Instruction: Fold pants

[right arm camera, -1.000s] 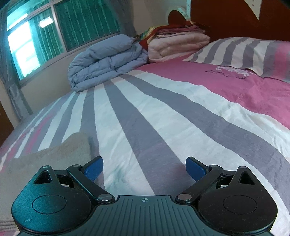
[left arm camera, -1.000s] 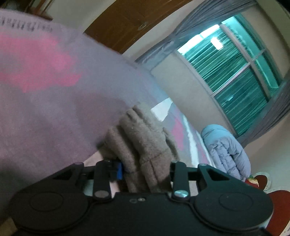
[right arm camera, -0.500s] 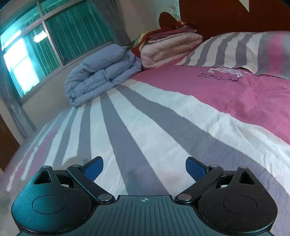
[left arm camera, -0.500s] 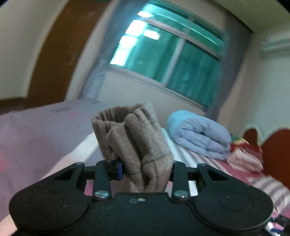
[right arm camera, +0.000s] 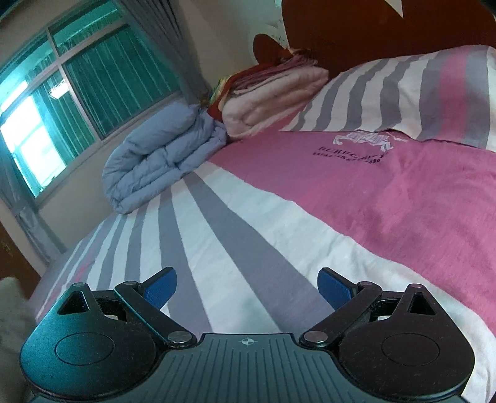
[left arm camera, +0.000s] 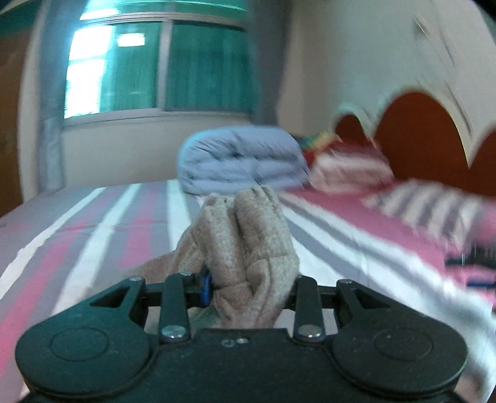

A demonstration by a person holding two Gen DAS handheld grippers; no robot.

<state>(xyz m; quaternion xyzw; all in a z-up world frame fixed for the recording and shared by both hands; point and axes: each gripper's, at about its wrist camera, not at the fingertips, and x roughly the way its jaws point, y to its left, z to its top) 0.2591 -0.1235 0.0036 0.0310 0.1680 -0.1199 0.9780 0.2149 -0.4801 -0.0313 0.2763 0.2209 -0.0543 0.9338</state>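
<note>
The pants [left arm camera: 248, 254] are beige fleece. In the left wrist view a bunched fold of them stands up between the jaws of my left gripper [left arm camera: 248, 288], which is shut on them and holds them above the striped bed [left arm camera: 108, 223]. More of the fabric trails down to the left behind the gripper. My right gripper [right arm camera: 246, 286] is open and empty, low over the bed [right arm camera: 279, 223]. A pale blurred bit of the pants [right arm camera: 9, 310] shows at the left edge of the right wrist view.
A folded blue duvet [right arm camera: 161, 155] and a stack of pink blankets [right arm camera: 272, 90] lie at the far side of the bed by the window. A striped pillow [right arm camera: 418, 93] leans on the brown headboard [right arm camera: 372, 28]. The right gripper shows blurred at the left wrist view's right edge [left arm camera: 474, 263].
My left gripper has swung up and round to the right with the pants, from facing the bed cover to facing the window and headboard. My right gripper has tilted and moved right, away from the pants.
</note>
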